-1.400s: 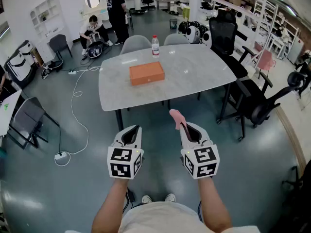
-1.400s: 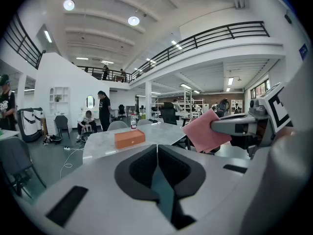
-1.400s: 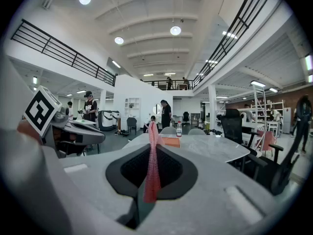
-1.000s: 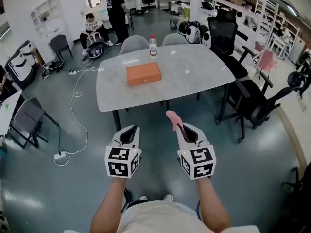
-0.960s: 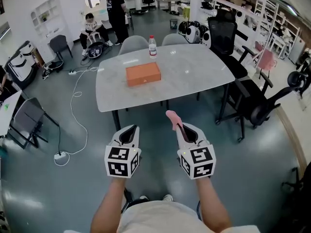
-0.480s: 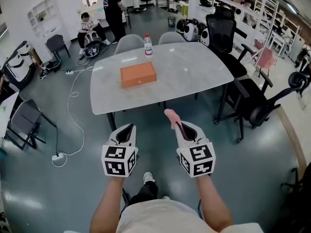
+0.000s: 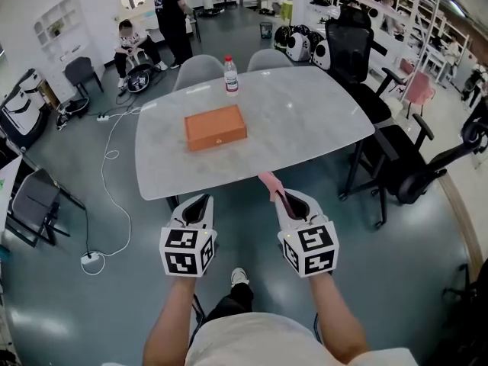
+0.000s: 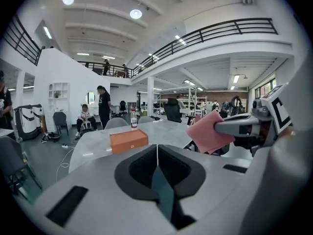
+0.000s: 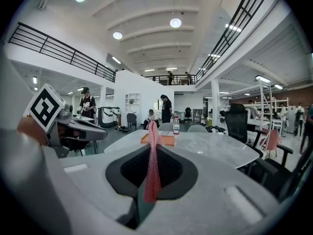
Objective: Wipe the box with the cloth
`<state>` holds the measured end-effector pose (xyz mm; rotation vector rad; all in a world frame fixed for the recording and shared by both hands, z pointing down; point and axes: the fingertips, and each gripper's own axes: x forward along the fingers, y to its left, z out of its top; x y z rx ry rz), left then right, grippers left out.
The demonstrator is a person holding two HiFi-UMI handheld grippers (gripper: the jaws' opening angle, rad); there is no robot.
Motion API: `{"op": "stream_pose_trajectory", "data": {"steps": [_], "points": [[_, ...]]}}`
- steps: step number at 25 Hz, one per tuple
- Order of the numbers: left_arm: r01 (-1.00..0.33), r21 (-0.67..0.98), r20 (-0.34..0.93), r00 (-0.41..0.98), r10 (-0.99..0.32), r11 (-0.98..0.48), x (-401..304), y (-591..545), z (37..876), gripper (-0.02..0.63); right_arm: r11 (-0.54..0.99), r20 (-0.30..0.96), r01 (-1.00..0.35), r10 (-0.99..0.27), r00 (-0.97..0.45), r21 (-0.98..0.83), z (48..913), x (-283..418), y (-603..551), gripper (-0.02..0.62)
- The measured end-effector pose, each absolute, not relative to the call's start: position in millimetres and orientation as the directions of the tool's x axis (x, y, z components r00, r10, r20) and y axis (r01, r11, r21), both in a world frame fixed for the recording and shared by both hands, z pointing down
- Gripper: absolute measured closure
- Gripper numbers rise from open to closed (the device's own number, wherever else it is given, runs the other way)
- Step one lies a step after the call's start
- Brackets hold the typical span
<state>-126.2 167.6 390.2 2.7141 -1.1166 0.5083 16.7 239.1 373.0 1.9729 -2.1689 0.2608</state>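
An orange box lies flat on the grey marble table, left of its middle; it also shows as the orange box and, partly behind the cloth, the orange box. My right gripper is shut on a pink cloth, which sticks up from its jaws as the pink cloth and is seen from the side as the pink cloth. My left gripper is shut and holds nothing. Both grippers hang before the table's near edge, well short of the box.
A water bottle stands at the table's far edge behind the box. Grey chairs sit at the far side, black office chairs at the right. A cable runs over the floor at the left. Two people are beyond the table.
The table and box have come closer and lower in the head view as the person walks toward them. Both grippers keep their pose; the cloth stays gripped.
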Motion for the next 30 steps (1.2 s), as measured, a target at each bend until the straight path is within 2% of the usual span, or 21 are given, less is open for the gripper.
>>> {"op": "stream_pose_trajectory", "data": {"steps": [14,30], "points": [[-0.682,0.068,0.4,0.688,-0.606,-0.729,-108.6,28.1,405.7,0.591,0.058,0.316,-0.998,-0.947,-0.056,-0.003,382.5,31.1,103.6,0.578],[-0.673,0.107,0.41,0.701,-0.584,-0.732,-104.1,-51.7,421.5,0.591,0.027,0.335,-1.0,-0.942,-0.023,0.006,385.1,47.6,16.6,0.578]]}}
